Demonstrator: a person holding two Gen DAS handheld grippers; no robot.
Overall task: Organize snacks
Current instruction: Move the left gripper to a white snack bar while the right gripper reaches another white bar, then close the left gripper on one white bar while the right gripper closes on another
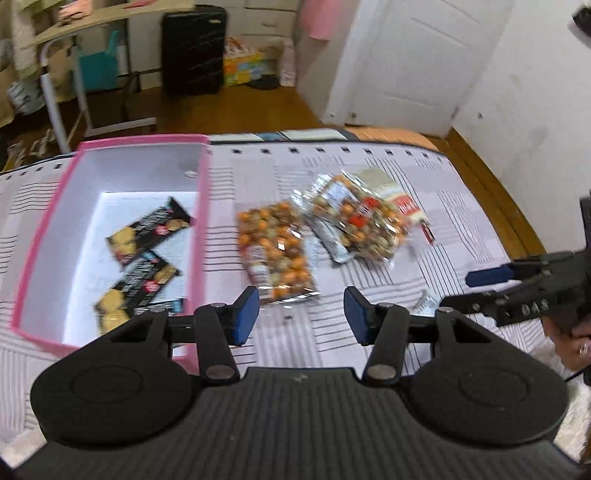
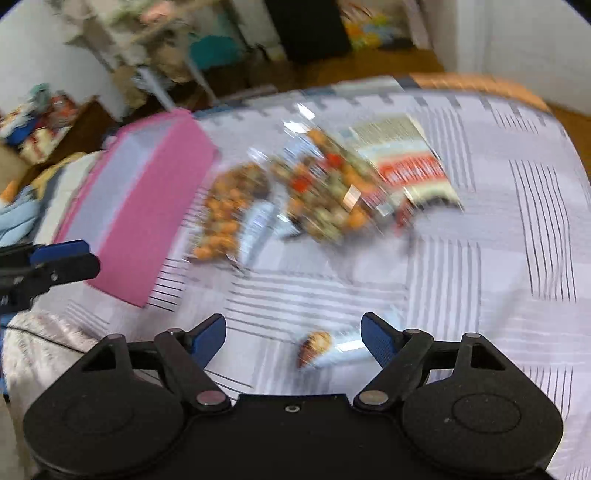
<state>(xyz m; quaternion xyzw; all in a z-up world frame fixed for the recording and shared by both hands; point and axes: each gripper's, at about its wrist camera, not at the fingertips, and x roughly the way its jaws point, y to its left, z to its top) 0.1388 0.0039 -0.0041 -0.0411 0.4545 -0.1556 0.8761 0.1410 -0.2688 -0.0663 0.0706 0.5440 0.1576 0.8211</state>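
A pink box [image 1: 201, 206] with a white inside lies on the striped bedspread and holds black-and-yellow cracker packs [image 1: 147, 230]. To its right lie a clear bag of orange nuts [image 1: 275, 251], a second nut bag [image 1: 360, 221] and a red-and-white packet [image 1: 406, 208]. My left gripper [image 1: 301, 314] is open and empty, just short of the nearest nut bag. My right gripper [image 2: 293, 338] is open, with a small snack pack [image 2: 325, 349] lying on the bed between its fingers. The right wrist view is blurred; the pink box [image 2: 147, 206] and nut bags [image 2: 321, 192] show there.
The bed's far edge [image 1: 332, 134] meets a wooden floor. Beyond it stand a black suitcase [image 1: 194, 48], a white door [image 1: 406, 55] and a folding table [image 1: 74, 33]. The right gripper shows at the right edge of the left wrist view [image 1: 491, 275].
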